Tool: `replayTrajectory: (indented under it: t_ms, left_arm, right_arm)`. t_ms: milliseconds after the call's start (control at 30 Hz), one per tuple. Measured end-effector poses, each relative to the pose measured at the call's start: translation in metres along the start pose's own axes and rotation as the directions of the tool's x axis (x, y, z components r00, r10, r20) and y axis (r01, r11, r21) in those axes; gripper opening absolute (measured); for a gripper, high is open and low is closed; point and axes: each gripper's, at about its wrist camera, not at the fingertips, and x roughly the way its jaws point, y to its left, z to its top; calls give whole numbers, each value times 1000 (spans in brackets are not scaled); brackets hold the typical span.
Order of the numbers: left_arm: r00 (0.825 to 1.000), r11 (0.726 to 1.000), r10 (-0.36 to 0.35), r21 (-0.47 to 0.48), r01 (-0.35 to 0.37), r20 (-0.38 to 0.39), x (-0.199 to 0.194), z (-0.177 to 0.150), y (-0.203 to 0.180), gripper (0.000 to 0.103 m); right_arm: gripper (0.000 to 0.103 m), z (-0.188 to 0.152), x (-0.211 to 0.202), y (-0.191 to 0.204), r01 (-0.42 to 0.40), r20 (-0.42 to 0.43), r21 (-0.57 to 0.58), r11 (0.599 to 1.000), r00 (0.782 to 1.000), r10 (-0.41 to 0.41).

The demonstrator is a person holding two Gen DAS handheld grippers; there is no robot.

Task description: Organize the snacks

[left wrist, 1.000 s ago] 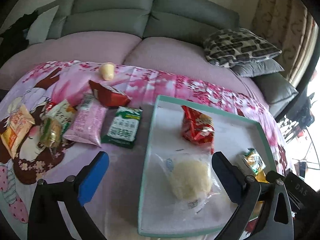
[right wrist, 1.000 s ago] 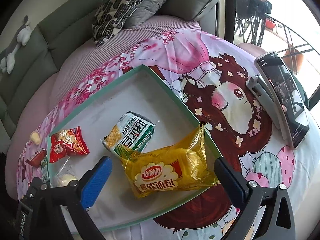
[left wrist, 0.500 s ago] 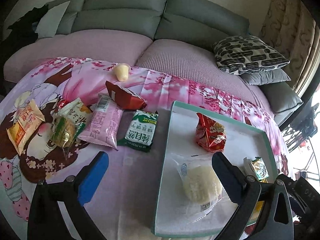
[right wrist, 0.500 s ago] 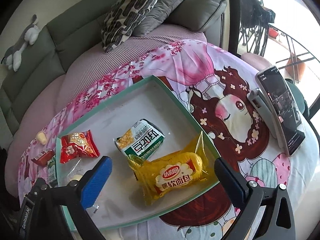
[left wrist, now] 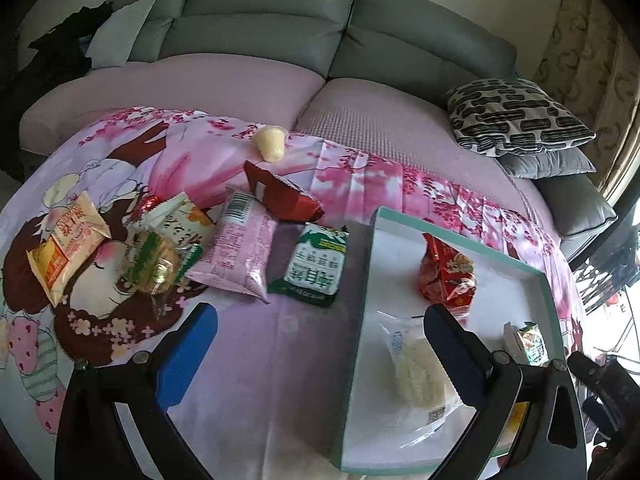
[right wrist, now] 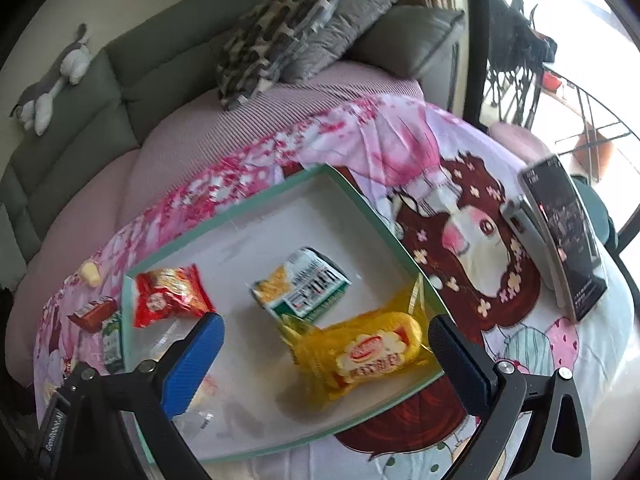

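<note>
Hovering wide open and empty: left gripper (left wrist: pixel 320 340), right gripper (right wrist: pixel 326 344). Green biscuit pack (left wrist: pixel 316 266) lies on the cloth just beside the tray (left wrist: pixel 362 280). Judged light, crinkly, slippery; pinch across its short sides.

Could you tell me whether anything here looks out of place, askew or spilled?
Nothing is spilled or torn. The yellow bread packet lies askew with one end riding over the tray rim, and several snacks, such as the pink packet, lie loose on the cloth outside it.
</note>
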Motion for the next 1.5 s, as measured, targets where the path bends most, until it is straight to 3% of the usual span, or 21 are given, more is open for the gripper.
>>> replayTrajectory:
  t_ms: [200, 433, 633, 767, 867, 1100, 1267, 1400, 1500]
  left_arm:
    - [986, 987, 162, -20, -161, 40, -13, 12, 33, 103]
    - [942, 944, 319, -122, -306, 104, -42, 26, 91, 103]
    - [904, 901, 411, -203, -382, 121, -62, 29, 138, 103]
    - [885, 878, 453, -229, -421, 110, -67, 29, 163, 103]
    - [872, 861, 479, -247, -445, 98, -68, 28, 180, 103]
    - [886, 863, 456, -286, -417, 84, -71, 27, 211, 103]
    - [907, 875, 415, -302, -378, 68, -65, 26, 224, 103]
    - [937, 891, 344, -337, -304, 63, -58, 24, 235, 103]
    - [942, 894, 329, -343, -289, 63, -53, 26, 241, 103]
  right_arm:
    - [103, -4, -5, 45, -98, 4, -92, 991, 995, 99]
    - [103, -21, -15, 104, -171, -3, -209, 963, 985, 174]
    - [103, -38, -15, 142, -190, -21, -280, 941, 981, 192]
    - [103, -49, -6, 160, -190, -49, -293, 937, 982, 184]
    - [103, -57, 1, 174, -232, -68, -290, 929, 973, 222]
    - [103, -77, 10, 212, -304, -106, -323, 896, 953, 285]
    - [103, -94, 14, 241, -350, -134, -378, 857, 937, 324]
    - [103, -107, 24, 259, -393, -174, -383, 836, 919, 352]
    - [103, -114, 31, 270, -405, -192, -384, 829, 914, 358]
